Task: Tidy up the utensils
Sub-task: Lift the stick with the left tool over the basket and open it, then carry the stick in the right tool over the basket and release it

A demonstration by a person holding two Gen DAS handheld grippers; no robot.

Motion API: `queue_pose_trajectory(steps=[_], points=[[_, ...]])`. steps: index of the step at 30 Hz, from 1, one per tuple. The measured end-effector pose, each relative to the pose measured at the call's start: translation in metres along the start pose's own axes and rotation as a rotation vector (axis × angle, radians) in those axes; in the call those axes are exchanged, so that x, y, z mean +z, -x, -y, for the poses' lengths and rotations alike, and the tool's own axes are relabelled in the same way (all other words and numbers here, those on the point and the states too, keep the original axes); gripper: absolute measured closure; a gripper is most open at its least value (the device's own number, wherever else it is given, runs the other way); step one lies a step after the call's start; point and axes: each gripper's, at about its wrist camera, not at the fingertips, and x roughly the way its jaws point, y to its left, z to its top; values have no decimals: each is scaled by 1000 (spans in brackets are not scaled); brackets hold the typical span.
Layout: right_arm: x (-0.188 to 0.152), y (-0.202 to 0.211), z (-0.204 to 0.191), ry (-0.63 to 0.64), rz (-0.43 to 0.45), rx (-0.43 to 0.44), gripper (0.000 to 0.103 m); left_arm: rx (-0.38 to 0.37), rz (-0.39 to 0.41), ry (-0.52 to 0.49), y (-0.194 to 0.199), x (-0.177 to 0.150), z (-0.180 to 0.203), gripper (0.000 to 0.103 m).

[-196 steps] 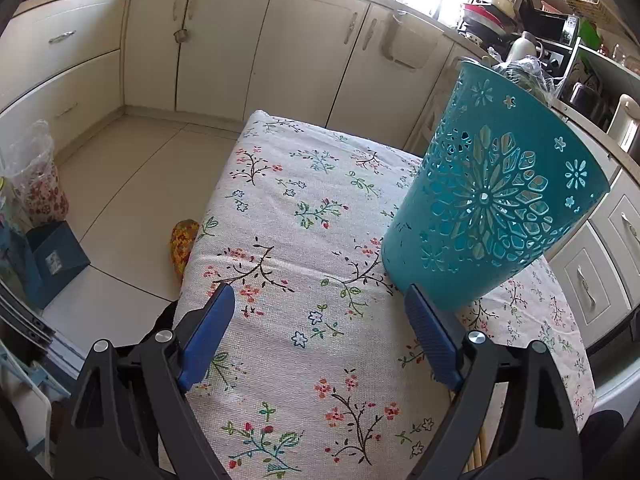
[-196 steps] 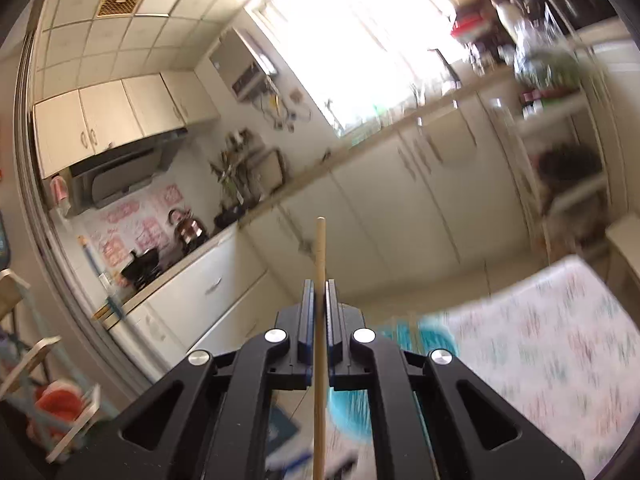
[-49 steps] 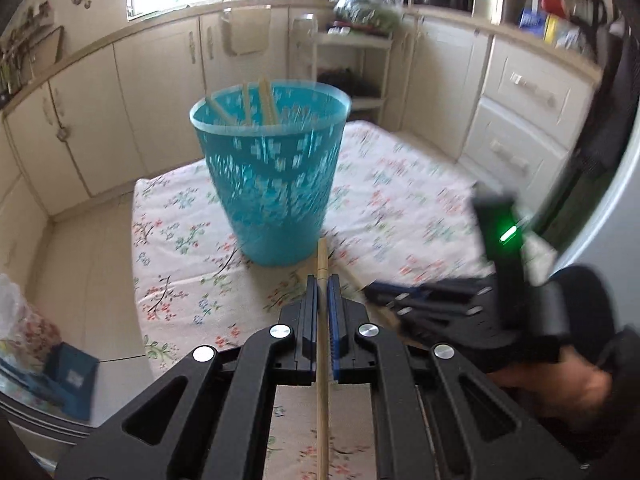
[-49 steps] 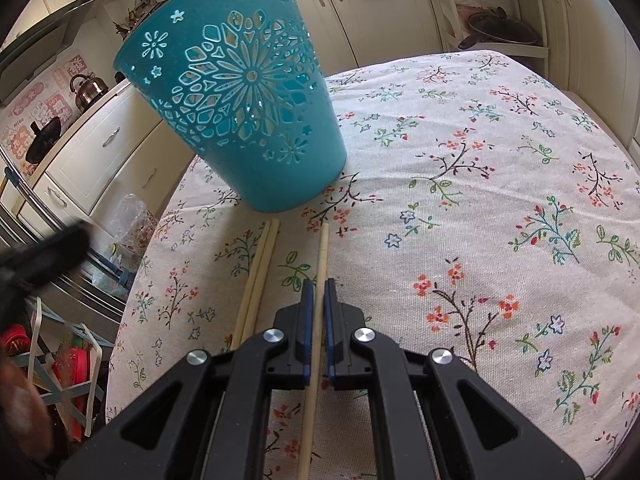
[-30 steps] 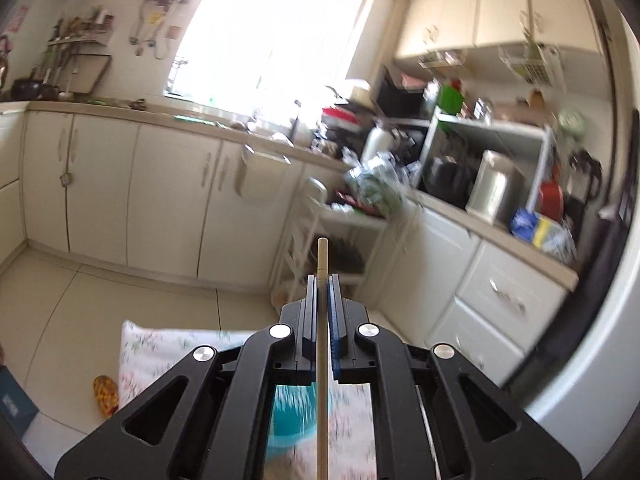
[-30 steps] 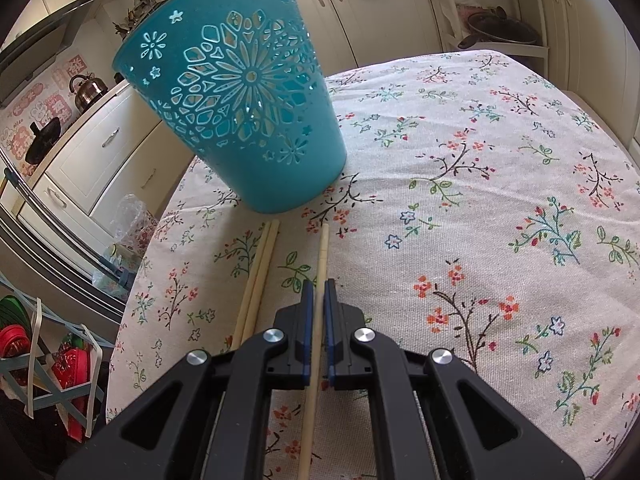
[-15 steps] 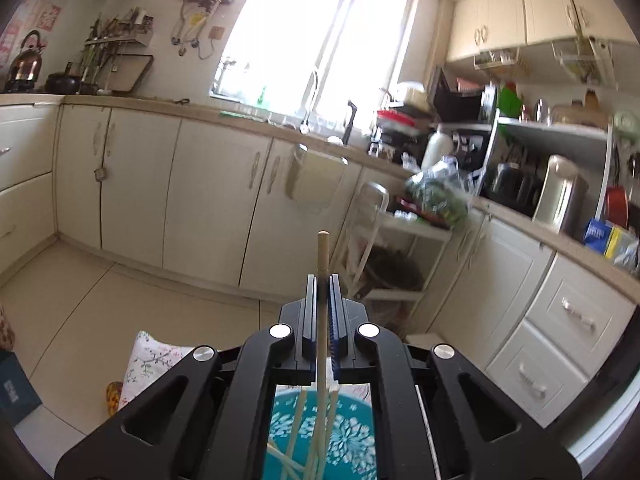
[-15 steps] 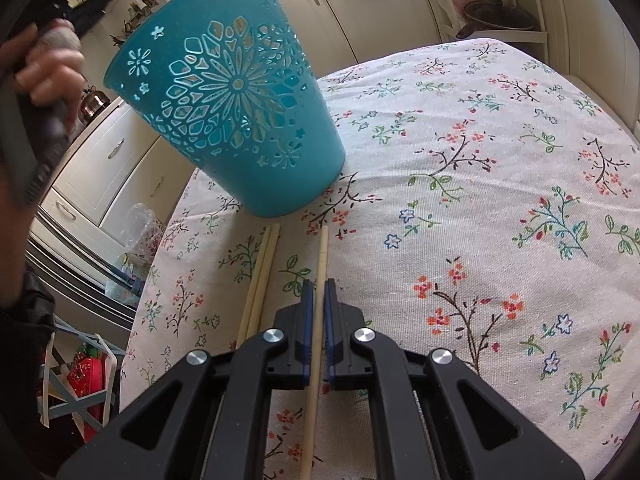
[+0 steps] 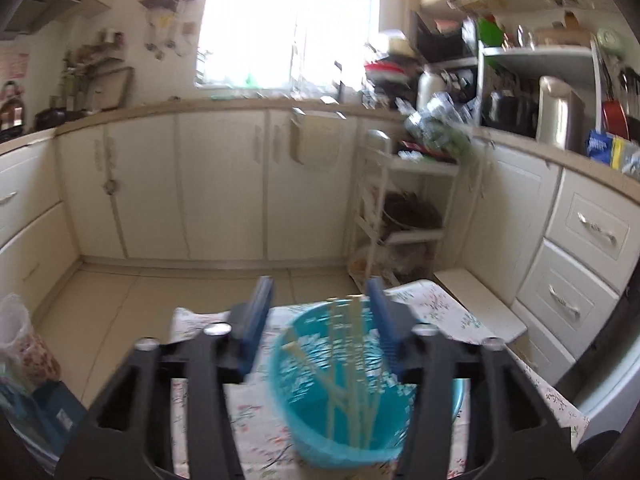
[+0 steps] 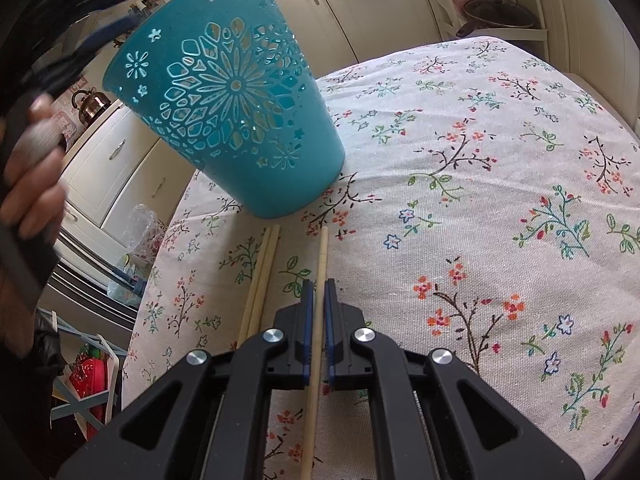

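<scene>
My right gripper (image 10: pixel 316 300) clamps a chopstick (image 10: pixel 318 280) lying on the tablecloth (image 10: pixel 480 160) near its left edge beside two loose chopsticks (image 10: pixel 262 276), while beyond, my left gripper (image 9: pixel 320 312), jaws just opened and empty, hovers over the teal basket (image 9: pixel 312 412) holding chopsticks.

Window (image 9: pixel 288 20) glare overexposed; left view motion-blurred; right view sharp; fisheye-warped edges

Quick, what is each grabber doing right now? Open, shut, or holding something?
Left gripper: open, jaws have just been opening, nothing between them, above the blue basket.
Right gripper: shut on a chopstick.
</scene>
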Motion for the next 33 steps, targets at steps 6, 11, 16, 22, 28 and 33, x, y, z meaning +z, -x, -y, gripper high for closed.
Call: queue_pose_trajectory(steps=[6,11,16,22,28,33], points=[[-1,-1,-13,63,-12,-55,97,80,-37,97,38,-45,-50,37],[-3,-5,-35,196,-22,-167,97,95,-230,228,15,-109,-81,35],[-11,-9,-51,334,-1,-272,97,90,-312,276,0,-145,-84,34],[-2,21,-17,110,62,-73,98,87,-311,298,-3,-153,-81,27],[15,81,-21,36,232,122,98,93,-312,320,-3,-155,-82,24],[51,115,-49,55,361,225,98,93,-320,322,-5,-155,-82,23]])
